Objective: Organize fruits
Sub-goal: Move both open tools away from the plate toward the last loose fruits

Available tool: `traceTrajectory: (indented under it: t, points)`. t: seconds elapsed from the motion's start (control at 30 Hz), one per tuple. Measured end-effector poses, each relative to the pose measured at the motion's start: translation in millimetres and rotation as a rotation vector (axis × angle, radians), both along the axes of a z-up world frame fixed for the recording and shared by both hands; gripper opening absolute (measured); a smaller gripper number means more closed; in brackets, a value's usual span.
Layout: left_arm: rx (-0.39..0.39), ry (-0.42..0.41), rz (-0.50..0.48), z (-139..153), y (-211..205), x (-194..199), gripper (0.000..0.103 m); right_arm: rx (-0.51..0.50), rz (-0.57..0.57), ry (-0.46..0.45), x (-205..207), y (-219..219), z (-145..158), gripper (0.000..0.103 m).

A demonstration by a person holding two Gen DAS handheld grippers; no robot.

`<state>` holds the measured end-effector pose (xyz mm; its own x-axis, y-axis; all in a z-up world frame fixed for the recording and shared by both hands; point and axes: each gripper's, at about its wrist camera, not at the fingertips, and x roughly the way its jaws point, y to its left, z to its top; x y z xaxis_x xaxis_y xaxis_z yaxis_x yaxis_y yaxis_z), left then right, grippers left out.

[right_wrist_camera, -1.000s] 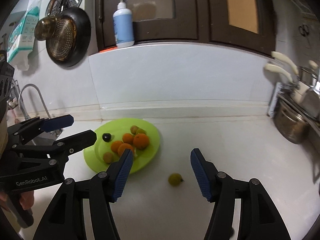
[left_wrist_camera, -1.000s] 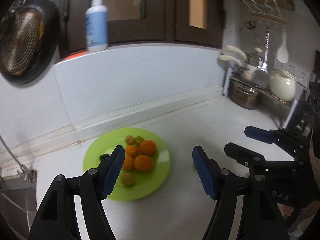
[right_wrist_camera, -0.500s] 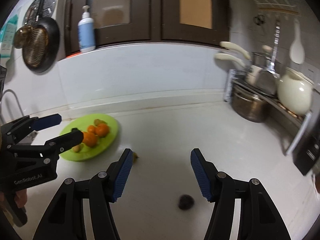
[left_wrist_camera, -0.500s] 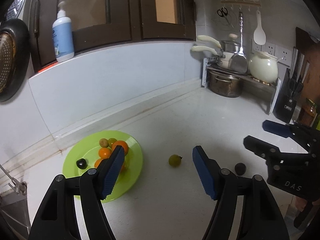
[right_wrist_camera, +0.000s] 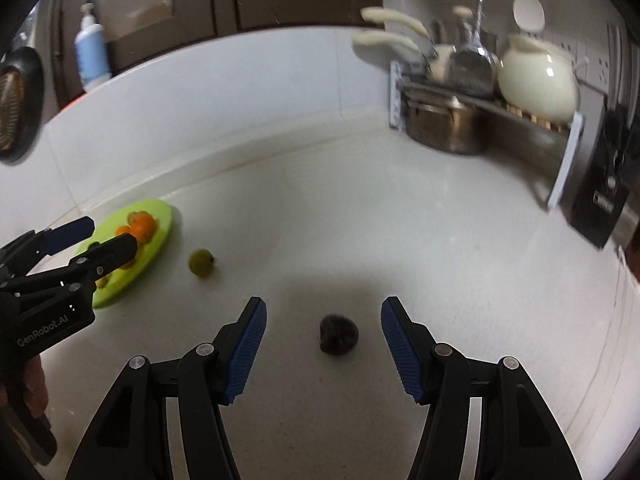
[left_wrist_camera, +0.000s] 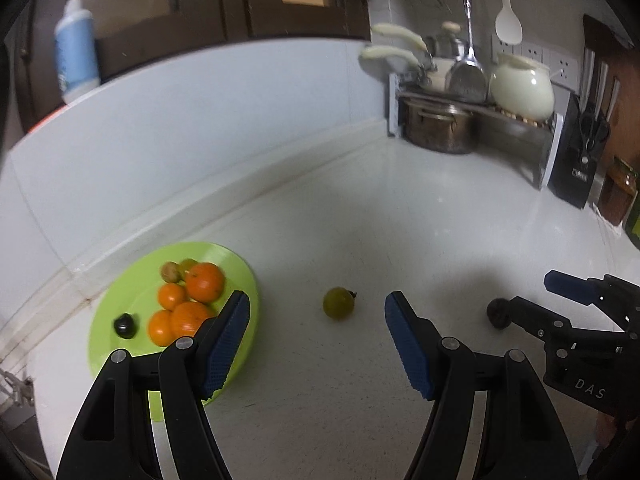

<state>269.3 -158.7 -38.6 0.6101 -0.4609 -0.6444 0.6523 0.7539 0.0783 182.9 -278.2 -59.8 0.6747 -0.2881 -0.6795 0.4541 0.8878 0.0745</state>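
Two fruits lay loose on the white bench [left_wrist_camera: 420, 208], apart from the green plate [left_wrist_camera: 120, 308] at the lower left of the left wrist view. The green fruit [left_wrist_camera: 338, 303] sat just right of the plate's rim, a little beyond the gap of the left tongs [left_wrist_camera: 316, 336], which were released and held nothing. In the right wrist view the dark fruit [right_wrist_camera: 338, 335] lay near the bottom centre, between the two blue pads of the right tongs [right_wrist_camera: 322, 344] but touched by neither; those tongs were also released. On the plate were several oranges [left_wrist_camera: 205, 282], a small dark fruit [left_wrist_camera: 125, 325] and a couple of small brownish-green ones at the far side

Both loose fruits looked small, round and light, so they would probably roll at a nudge on the smooth bench. The dark one seemed wrinkled and possibly soft, likely to bruise under a hard squeeze. The green one appeared smooth and firmer, with a little stem pointing right. Each was best taken across its widest middle, pads on opposite sides and low enough not to squirt it out, closing gently
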Motion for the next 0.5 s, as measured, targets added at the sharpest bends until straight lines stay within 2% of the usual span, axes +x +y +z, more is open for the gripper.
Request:
traceTrajectory:
  t: [0.13,0.23,0.33,0.5]
  points:
    - [0.020,0.043,-0.021,-14,-9,12,0.069,0.053,-0.023,0.043,7,-9,-18,0.060]
    - [0.037,0.055,-0.027,-23,-15,18,0.066,0.084,-0.033,0.066,11,-11,-27,0.055]
    - [0.057,0.080,-0.031,-33,-22,25,0.062,0.093,-0.033,0.088,15,-12,-35,0.054]
    - [0.062,0.110,-0.033,-43,-28,34,0.054,0.090,-0.043,0.119,21,-15,-44,0.045]
